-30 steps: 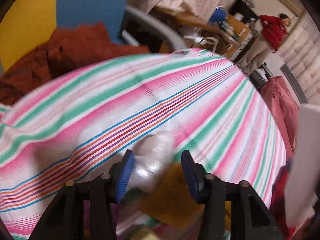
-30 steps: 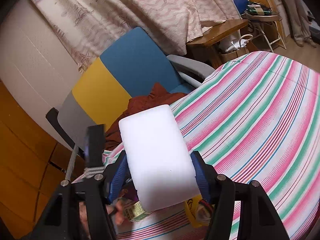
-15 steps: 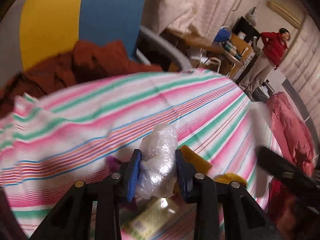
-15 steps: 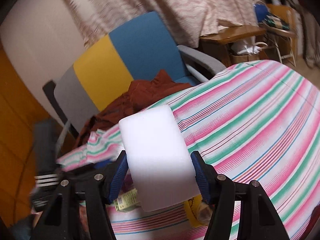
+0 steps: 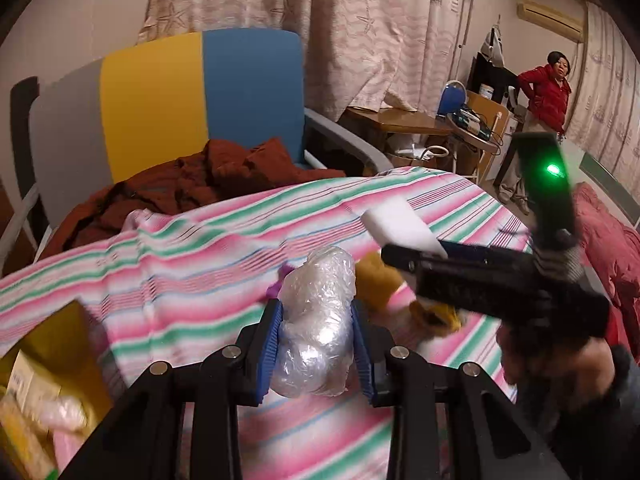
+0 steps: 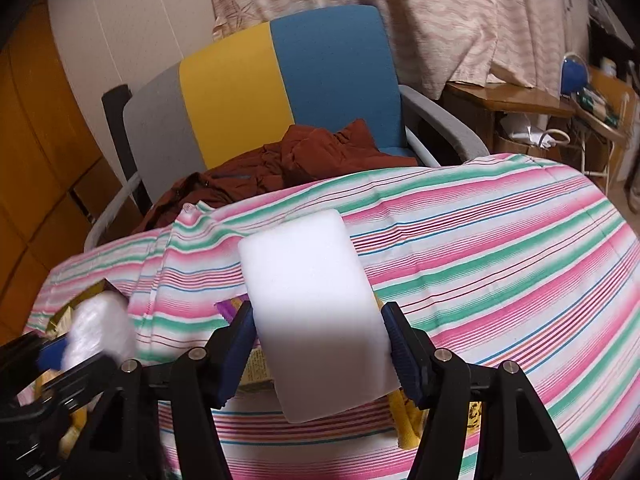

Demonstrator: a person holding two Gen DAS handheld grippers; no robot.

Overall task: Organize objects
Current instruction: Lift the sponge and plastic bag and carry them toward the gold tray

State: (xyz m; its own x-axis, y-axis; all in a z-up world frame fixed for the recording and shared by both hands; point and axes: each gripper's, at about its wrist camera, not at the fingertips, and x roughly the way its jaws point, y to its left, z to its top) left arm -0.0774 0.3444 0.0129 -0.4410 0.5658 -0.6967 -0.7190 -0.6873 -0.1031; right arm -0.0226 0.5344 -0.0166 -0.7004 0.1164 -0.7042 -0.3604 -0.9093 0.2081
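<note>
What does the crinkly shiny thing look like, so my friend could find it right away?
Find the table with the pink and green striped cloth, in front of the chair. Just above it, the left gripper pinches a scrunched clear plastic bundle between blue pads. It is see-through and wrinkly, unlike the smooth white block in the right gripper.

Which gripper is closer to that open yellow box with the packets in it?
Left. The left gripper, shut on a plastic wrap bundle, sits just right of the yellow box. The right gripper, holding a white sponge, is farther right.
</note>
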